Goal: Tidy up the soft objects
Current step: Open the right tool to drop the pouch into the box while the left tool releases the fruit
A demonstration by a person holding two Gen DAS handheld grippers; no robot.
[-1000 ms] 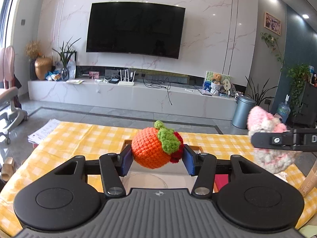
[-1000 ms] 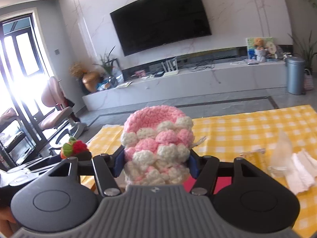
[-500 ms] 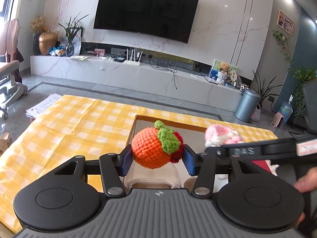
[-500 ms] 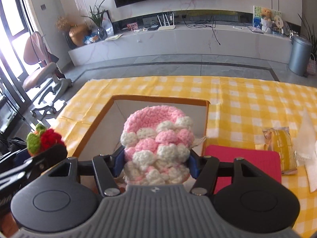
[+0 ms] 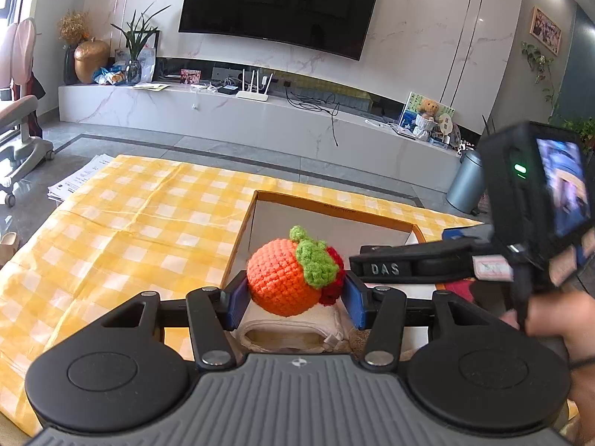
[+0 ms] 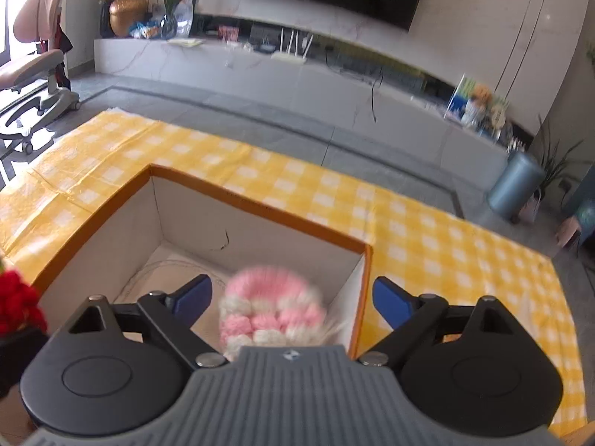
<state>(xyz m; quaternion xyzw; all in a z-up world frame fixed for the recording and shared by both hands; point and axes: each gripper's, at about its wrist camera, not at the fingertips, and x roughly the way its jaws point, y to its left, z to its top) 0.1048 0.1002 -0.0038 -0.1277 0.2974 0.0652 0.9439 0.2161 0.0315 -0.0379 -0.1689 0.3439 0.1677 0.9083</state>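
Note:
My left gripper [image 5: 293,299] is shut on a crocheted orange fruit [image 5: 284,280] with a green leaf and a red part, held above the near edge of an open cardboard box [image 5: 327,206]. My right gripper [image 6: 292,297] hangs over the same box [image 6: 256,204], and its jaws are opening wide. A pink-and-white crocheted piece [image 6: 273,310] lies blurred between the spread blue pads, touching neither one, over the box's inside. The right gripper's finger [image 5: 412,264] reaches across the box in the left wrist view, with a hand [image 5: 554,314] behind it.
A yellow checked cloth [image 5: 130,223] covers the table under the box. A pale fabric item [image 5: 290,332] lies in the box under the orange fruit. A red flat thing [image 5: 455,286] shows beside the box at the right. Papers [image 5: 74,182] lie at the table's far left.
The right gripper's pads have spread apart and let go of the pink-and-white piece, which now sits lower and blurred. Both grippers have come lower over the box. The left keeps its grip.

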